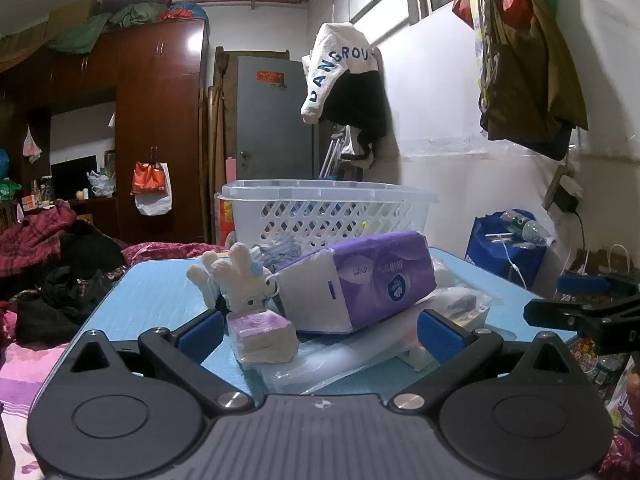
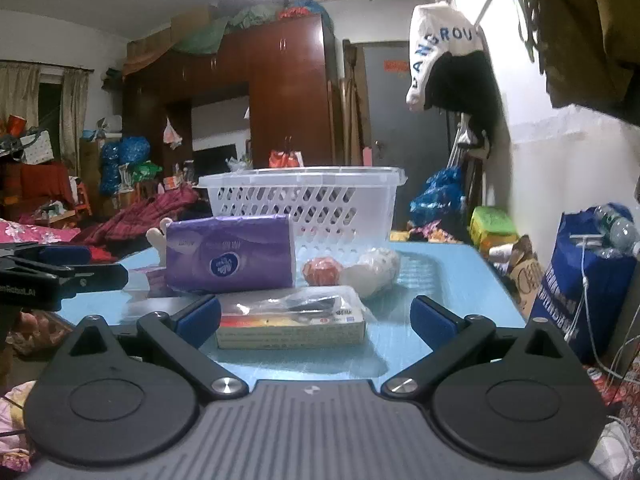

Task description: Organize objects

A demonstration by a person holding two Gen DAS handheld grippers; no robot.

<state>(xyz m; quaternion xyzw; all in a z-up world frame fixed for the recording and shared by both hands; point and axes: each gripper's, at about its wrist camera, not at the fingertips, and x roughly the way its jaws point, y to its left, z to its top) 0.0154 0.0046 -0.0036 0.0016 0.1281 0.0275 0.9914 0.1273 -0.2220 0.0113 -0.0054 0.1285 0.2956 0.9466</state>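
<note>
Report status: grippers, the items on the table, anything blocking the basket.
Left gripper and right gripper open, empty. Purple tissue pack, plush toy, flat box on blue table. White basket behind, unblocked.

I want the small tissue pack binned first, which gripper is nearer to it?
Left. The small tissue pack lies just ahead between the open left gripper fingers; the right gripper faces a flat box instead.

Dim room, overhead light glare, fisheye-bent edges, slight softness, dark corners.

purple tissue pack (image 2: 230, 254) blocking basket (image 2: 304, 194), bare tabletop (image 2: 448, 276) right
</note>
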